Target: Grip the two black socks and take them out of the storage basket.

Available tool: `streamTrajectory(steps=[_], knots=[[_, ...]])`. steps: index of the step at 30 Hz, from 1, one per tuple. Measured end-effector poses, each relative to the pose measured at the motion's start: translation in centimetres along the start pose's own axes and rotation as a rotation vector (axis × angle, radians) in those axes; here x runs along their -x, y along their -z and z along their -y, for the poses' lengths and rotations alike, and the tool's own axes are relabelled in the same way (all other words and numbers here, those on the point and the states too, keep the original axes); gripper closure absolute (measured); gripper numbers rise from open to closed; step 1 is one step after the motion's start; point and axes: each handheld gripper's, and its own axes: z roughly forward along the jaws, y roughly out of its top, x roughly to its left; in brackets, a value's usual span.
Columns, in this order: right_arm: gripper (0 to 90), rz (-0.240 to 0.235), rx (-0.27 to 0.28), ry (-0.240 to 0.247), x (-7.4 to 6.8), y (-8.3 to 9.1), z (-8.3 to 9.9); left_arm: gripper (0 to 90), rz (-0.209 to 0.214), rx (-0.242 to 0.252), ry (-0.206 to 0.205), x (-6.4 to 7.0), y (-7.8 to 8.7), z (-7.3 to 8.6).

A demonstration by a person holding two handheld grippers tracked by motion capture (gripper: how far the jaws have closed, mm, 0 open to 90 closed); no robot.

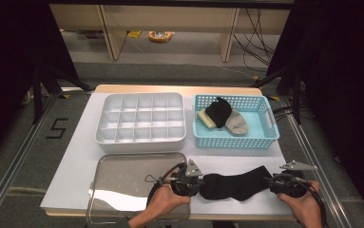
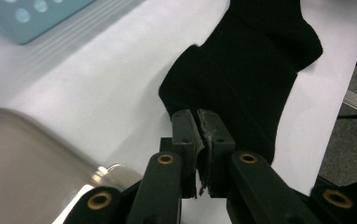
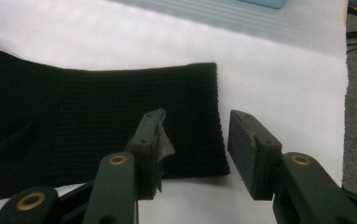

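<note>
Sock (image 1: 234, 185), black and long, lies flat on the white tabletop (image 1: 75, 161) between both hands. Left tool (image 2: 198, 122) is clamped on the toe end. Right tool (image 3: 195, 128) has jaws apart around the cuff edge, beside the metal tray (image 1: 122, 175).

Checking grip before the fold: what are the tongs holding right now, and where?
Left tongs are shut on the black knitted sock at its toe end; right tongs are open around its cuff, holding nothing.

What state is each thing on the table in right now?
Black sock: flat on the table.
Left gripper: shut on the sock's toe end.
Right gripper: open over the cuff.
Blue basket: holds socks.
Divided box: empty.
Metal tray: empty.
</note>
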Motion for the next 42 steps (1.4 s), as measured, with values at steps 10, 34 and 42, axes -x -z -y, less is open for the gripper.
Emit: streamTrajectory(steps=[10, 34, 42], knots=[[69.5, 0.017, 0.000, 0.024, 0.0, -0.7, 0.0, 84.7, -0.037, 0.004, 0.006, -1.0, 0.1, 0.4], [74.1, 0.066, 0.070, 0.062, 2.3, -1.1, -1.5, 81.6, -0.003, -0.012, 0.000, -0.3, -1.3, 0.5], [56.4, 0.028, 0.128, 0.008, 1.8, 0.2, -2.3, 66.1, 0.021, -0.009, 0.000, 0.1, -0.7, 0.5]])
